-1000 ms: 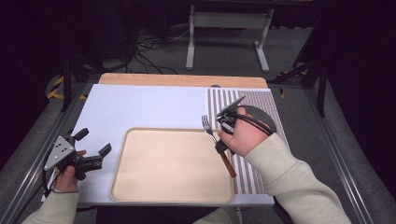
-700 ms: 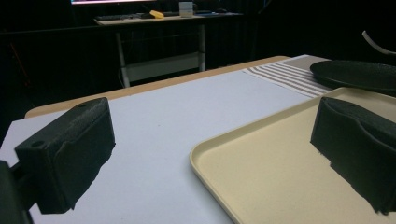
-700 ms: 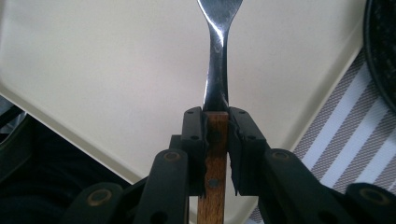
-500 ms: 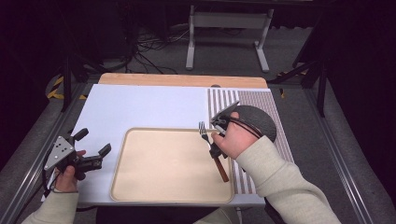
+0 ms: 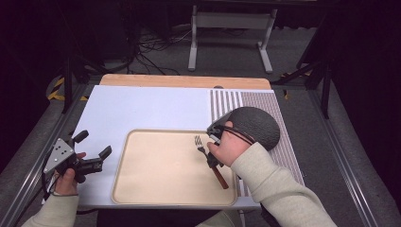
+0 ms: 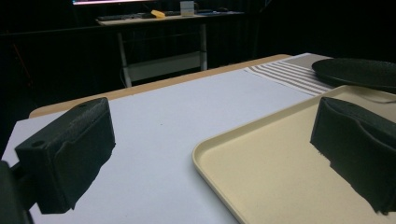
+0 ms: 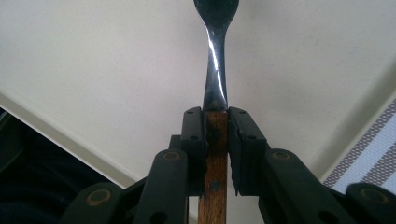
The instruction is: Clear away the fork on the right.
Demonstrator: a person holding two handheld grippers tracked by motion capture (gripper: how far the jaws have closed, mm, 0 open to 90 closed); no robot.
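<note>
The right gripper (image 5: pixel 211 158) is clamping a fork (image 5: pixel 208 158) by its wooden handle, jaws closed on the wood just below where the metal neck begins, as the right gripper view (image 7: pixel 215 140) is showing plainly. The fork (image 7: pixel 217 70) is sitting over the right part of the beige tray (image 5: pixel 142 189), tines pointing far and slightly left, handle end trailing near and right toward the tray's edge. Whether the tines are touching the tray or hanging just above it is hard to tell from the high view.

Handling judgement: a light, stiff piece; the polished metal neck is looking slippery, the wood offering better grip, so the handle is the sensible place to hold. Held near one end of the handle, it may pivot if bumped.

The left gripper (image 5: pixel 90 158) is idling with jaws spread wide, holding nothing, at the tray's left edge. A dark plate (image 5: pixel 255 125) is lying on the striped mat (image 5: pixel 283 151), just beyond the right hand (image 5: pixel 231 149).
</note>
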